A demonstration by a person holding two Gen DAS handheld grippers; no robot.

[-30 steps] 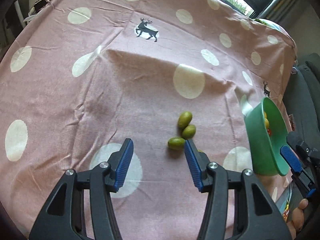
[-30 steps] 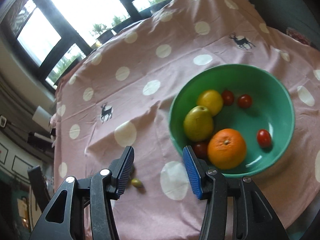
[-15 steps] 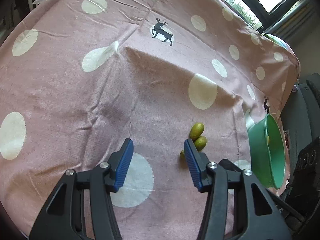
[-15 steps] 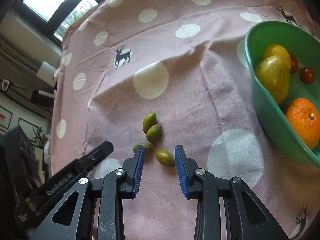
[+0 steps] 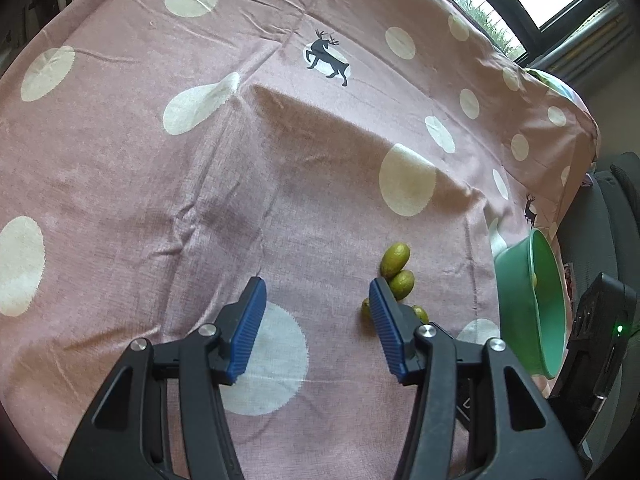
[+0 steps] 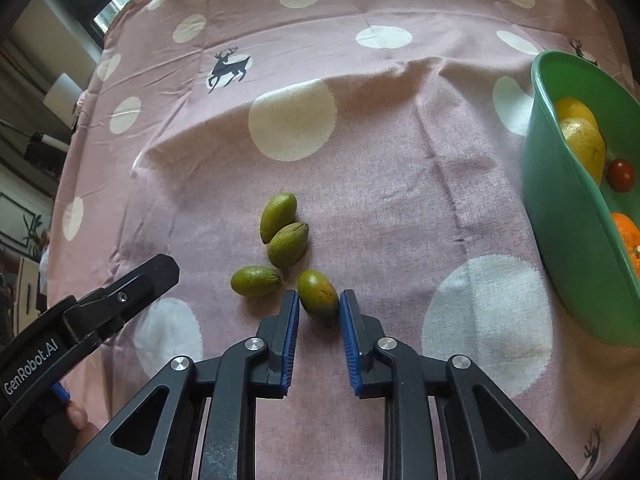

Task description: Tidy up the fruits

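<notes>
A: Is there any writing to read?

B: One label. In the right wrist view the left gripper (image 6: 168,270) enters from the lower left, and its black body carries "GenRobot.AI" in white letters. Nothing else legible shows.

A: How do the fingers of the right gripper (image 6: 319,300) stand?

B: Narrow. Its jaws have just been closing, and the blue pads now sit against both sides of the nearest green fruit (image 6: 318,297), which still lies on the pink dotted cloth (image 6: 360,200) covering the tabletop. The fruit is green with an orange blush and reaches slightly past the fingertips.

A: And the other fruits?

B: Three more green fruits (image 6: 280,240) lie just beyond and to the left of the right fingers: one close beside the left fingertip, two stacked further ahead, touching each other. Well to the right of the fingers stands a green bowl (image 6: 560,220) holding a yellow fruit, a pear-like one, a small red tomato and part of an orange.

A: The left fingers?

B: The left gripper (image 5: 318,294) stands about half open, with nothing between its pads, only cloth and a white dot below. The same green fruits (image 5: 396,264) sit just outside its right finger, one partly hidden behind it. The bowl (image 5: 532,304) is farther right, seen edge-on.
</notes>
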